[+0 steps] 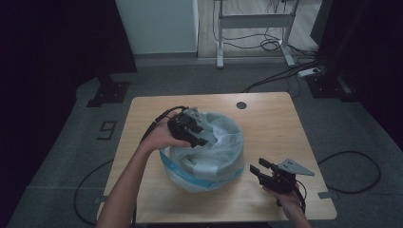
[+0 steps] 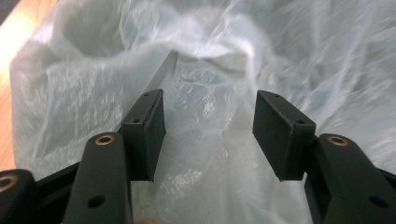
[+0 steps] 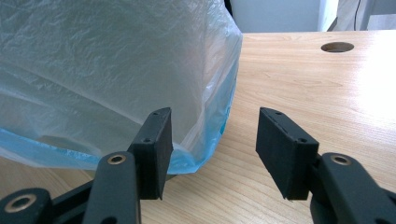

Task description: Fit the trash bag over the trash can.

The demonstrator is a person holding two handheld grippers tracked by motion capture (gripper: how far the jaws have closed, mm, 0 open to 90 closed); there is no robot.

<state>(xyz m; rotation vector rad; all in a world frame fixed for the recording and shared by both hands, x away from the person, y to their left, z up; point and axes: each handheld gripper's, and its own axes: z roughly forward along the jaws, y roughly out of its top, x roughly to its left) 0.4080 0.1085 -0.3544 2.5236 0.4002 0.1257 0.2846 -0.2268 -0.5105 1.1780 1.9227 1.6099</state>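
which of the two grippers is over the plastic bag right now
The left gripper: it hangs over the bag, jaws open above the plastic. The right gripper sits beside the bag, low over the table.

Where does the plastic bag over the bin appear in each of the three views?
High view: the plastic bag sits mid-table, with the left gripper over its opening.
Left gripper view: the bag spreads behind the open jaws.
Right gripper view: the bag stands upper left, with its blue band at the base.
Shared landmark: the wooden table.
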